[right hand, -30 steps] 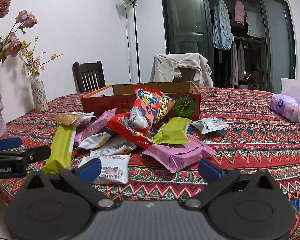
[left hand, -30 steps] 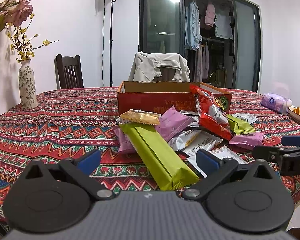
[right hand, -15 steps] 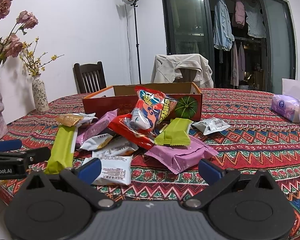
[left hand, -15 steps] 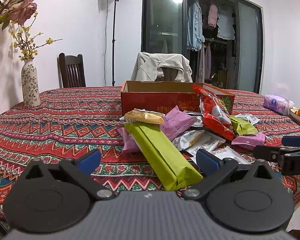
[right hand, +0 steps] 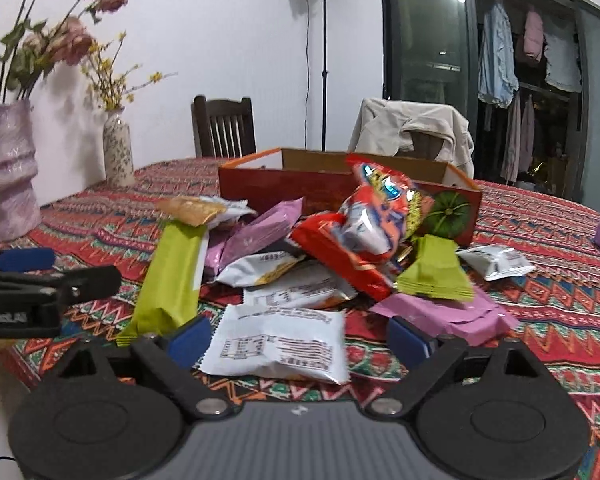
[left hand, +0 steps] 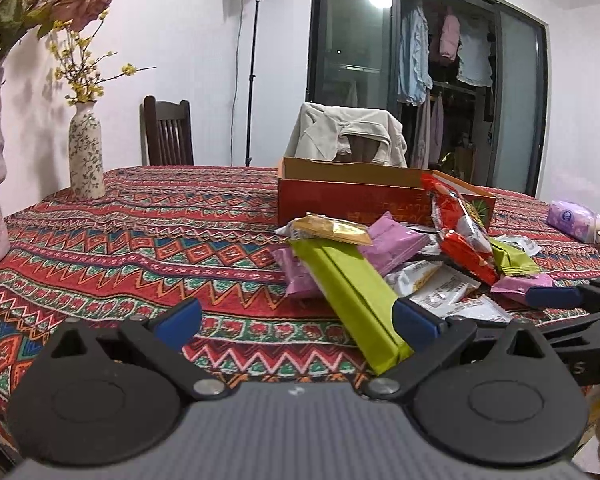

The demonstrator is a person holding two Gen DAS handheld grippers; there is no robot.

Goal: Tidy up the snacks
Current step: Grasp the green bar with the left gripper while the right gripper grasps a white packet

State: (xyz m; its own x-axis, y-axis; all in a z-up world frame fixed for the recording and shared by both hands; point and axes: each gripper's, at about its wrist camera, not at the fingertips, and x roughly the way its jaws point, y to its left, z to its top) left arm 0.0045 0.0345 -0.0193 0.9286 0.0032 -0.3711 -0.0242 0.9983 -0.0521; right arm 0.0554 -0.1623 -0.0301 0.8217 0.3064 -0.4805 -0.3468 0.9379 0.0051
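A heap of snack packets lies on the patterned tablecloth in front of an open red cardboard box (left hand: 356, 200) (right hand: 300, 190). My left gripper (left hand: 296, 320) is open above the cloth, with the near end of a long green bar (left hand: 352, 300) just inside its right finger. My right gripper (right hand: 300, 340) has a white packet (right hand: 276, 344) lying flat between its fingers; its jaws are closing, and a gap still shows on the right side. A red chip bag (right hand: 376, 216) leans on the box. Each gripper shows at the edge of the other's view: right gripper (left hand: 556, 304), left gripper (right hand: 60, 272).
Purple packets (right hand: 444, 312), a small green packet (right hand: 432, 272) and a gold one (left hand: 332, 230) fill the pile. Two vases (right hand: 118, 148) (right hand: 8, 184) stand at the left. A tissue pack (left hand: 572, 220) lies at the right. Chairs stand behind the table.
My right gripper has come forward to the pile, so the white packet now lies between its fingers, which stand a little narrower. The left gripper has hardly moved.
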